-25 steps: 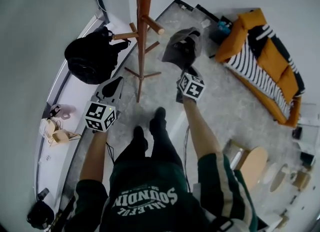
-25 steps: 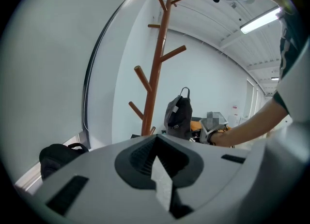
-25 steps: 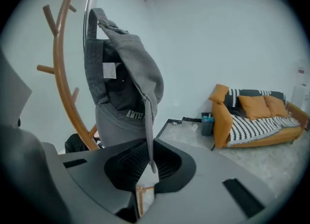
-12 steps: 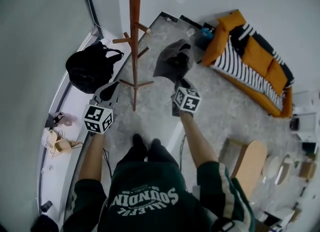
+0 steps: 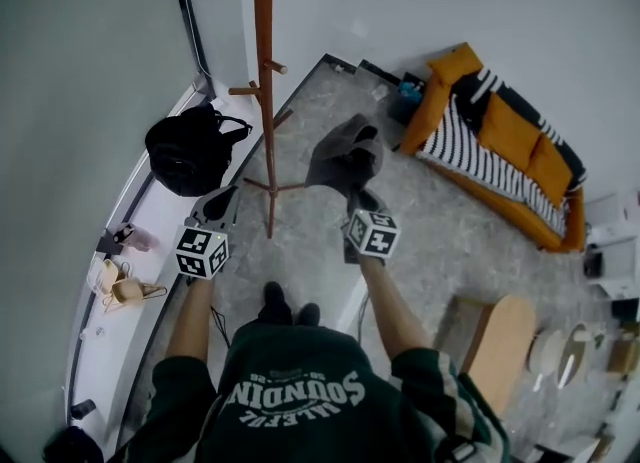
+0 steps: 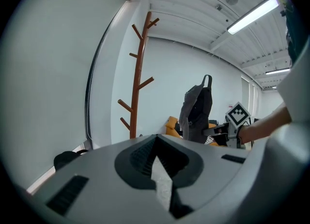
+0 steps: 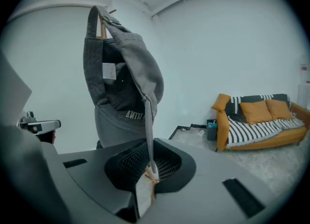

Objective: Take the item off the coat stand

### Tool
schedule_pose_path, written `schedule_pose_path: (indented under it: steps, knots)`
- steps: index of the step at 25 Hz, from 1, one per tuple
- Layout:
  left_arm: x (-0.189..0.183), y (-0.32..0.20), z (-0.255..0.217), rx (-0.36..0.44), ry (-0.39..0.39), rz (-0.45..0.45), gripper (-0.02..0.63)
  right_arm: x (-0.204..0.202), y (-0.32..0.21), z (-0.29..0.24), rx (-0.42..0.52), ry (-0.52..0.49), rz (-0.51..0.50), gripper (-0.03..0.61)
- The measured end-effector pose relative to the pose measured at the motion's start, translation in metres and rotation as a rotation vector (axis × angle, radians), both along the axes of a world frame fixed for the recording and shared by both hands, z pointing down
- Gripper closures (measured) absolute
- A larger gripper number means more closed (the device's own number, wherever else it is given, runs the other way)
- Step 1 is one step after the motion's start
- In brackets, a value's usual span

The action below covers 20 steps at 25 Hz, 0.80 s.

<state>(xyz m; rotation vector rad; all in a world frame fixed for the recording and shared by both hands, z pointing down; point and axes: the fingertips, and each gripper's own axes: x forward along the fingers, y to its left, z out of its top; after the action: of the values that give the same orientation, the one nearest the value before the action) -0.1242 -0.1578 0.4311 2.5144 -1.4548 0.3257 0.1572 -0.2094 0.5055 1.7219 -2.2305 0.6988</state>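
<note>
The left gripper has its jaws together on nothing. The right gripper is clamped on the edge of the grey cap, a pinch only its own view shows. Within the last second the cap has drawn farther from the coat stand, so removal looks done, and the left gripper view shows it hanging clear of the pegs.

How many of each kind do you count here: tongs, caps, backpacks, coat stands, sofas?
Tongs: 2, the left tongs and the right tongs
Grey cap: 1
Black backpack: 1
Coat stand: 1
Orange sofa: 1
Total: 6
</note>
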Motion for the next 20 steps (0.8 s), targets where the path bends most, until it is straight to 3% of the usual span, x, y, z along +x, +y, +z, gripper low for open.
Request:
schedule_pose_path:
  steps: [9, 20]
  knots:
    - [0.011, 0.043, 0.005, -0.003, -0.009, -0.032, 0.614, 0.015, 0.051, 0.017, -0.023, 0.017, -0.032, 0.563]
    - [0.013, 0.047, -0.011, 0.03, -0.008, -0.05, 0.614, 0.005, 0.052, 0.009, 0.0, 0.03, -0.073, 0.563]
